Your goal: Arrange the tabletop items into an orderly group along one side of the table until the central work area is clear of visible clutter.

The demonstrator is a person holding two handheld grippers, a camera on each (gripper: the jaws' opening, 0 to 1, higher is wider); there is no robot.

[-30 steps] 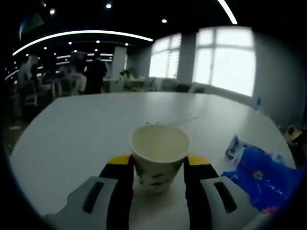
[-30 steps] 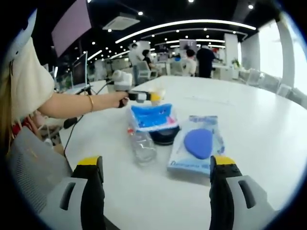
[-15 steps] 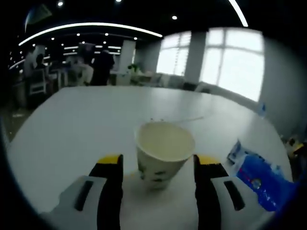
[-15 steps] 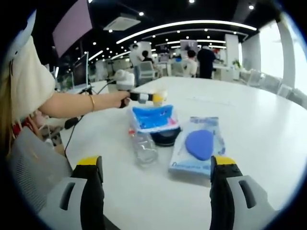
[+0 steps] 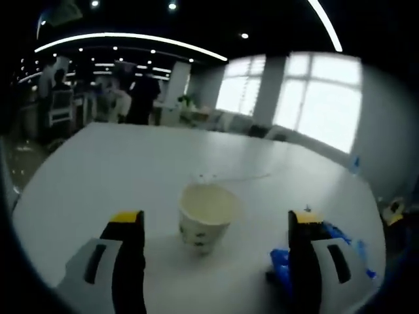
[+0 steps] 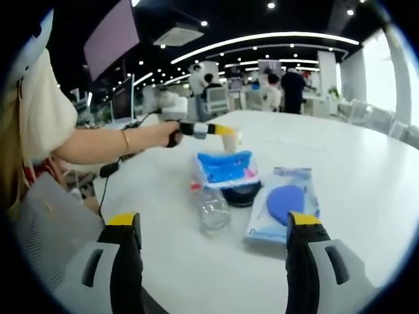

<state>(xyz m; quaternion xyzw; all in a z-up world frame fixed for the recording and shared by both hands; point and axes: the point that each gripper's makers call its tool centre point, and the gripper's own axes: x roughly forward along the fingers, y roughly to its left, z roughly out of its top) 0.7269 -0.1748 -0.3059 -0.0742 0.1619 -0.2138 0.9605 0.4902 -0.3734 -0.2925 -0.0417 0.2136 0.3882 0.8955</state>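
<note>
Left gripper, jaws spread wide, holding nothing, paper cup upright on white table between them untouched; right gripper likewise spread and empty, near plastic bottle.

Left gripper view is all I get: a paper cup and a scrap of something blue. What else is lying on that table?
Observer: A clear bottle lies on its side.
Operator: Anything next to it?
Observer: A dark bowl sits right behind it, with a blue pack resting on top.
Operator: Is that the lot?
Observer: No, a flat pouch showing a blue disc lies beside the bowl.
</note>
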